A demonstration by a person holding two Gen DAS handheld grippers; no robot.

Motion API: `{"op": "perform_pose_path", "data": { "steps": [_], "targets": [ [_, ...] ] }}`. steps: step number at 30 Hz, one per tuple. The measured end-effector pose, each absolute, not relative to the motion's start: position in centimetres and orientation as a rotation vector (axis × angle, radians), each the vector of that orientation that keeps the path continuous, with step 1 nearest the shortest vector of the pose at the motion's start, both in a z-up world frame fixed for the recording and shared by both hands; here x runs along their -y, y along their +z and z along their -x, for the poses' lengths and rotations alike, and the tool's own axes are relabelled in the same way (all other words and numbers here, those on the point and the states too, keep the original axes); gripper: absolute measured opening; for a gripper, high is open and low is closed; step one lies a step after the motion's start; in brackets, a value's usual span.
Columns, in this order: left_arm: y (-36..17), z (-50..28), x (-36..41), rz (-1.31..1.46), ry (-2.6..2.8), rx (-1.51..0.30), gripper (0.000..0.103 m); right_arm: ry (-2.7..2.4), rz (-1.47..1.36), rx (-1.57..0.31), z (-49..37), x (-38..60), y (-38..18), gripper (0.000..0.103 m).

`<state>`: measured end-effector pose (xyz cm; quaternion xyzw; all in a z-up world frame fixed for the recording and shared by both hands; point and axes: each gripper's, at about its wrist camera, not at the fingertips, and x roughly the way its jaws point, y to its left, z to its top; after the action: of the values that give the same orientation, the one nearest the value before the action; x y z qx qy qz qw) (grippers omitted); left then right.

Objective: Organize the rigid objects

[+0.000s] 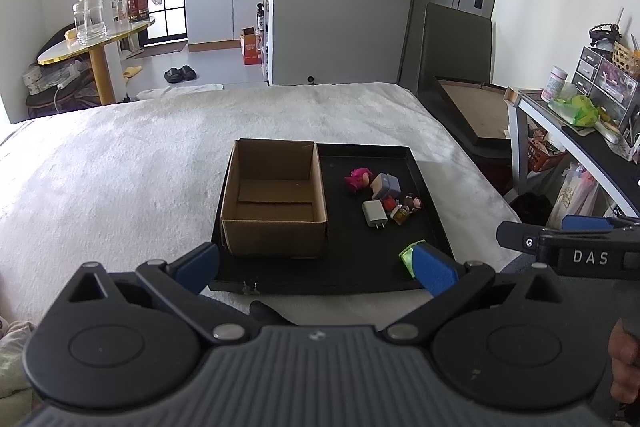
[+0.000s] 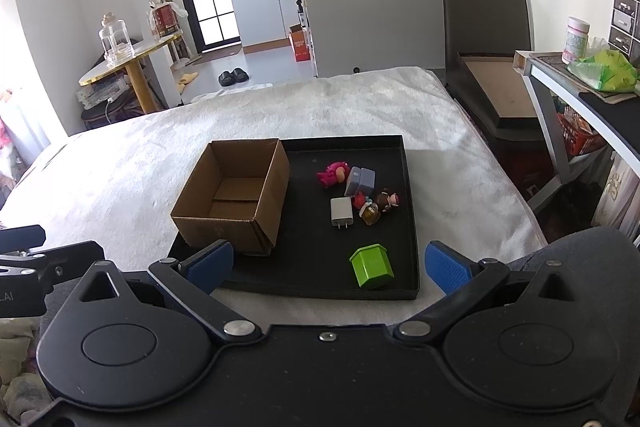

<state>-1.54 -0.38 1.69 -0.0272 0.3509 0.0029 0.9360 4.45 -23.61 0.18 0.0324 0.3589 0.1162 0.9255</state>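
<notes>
Now | left gripper (image 1: 316, 265) spread | right gripper (image 2: 328, 265) spread | cardboard box (image 2: 232, 195) empty

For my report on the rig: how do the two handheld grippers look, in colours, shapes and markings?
Both the left gripper and the right gripper have matte black bodies with round discs, silver pivot bolts and blue textured fingertips. The left's base is ribbed and grey. White letters "DAS" mark the right gripper's side.
</notes>
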Motion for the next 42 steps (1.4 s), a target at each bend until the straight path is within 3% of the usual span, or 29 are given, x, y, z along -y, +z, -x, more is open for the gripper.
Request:
{"op": "perform_pose_path", "data": {
  "steps": [42],
  "targets": [
    [1.23,1.56,0.69,0.063,-0.004,-0.715,0.102,0.229,-0.059,-0.748,-4.29,23.33,-0.40,0.103]
  ]
}}
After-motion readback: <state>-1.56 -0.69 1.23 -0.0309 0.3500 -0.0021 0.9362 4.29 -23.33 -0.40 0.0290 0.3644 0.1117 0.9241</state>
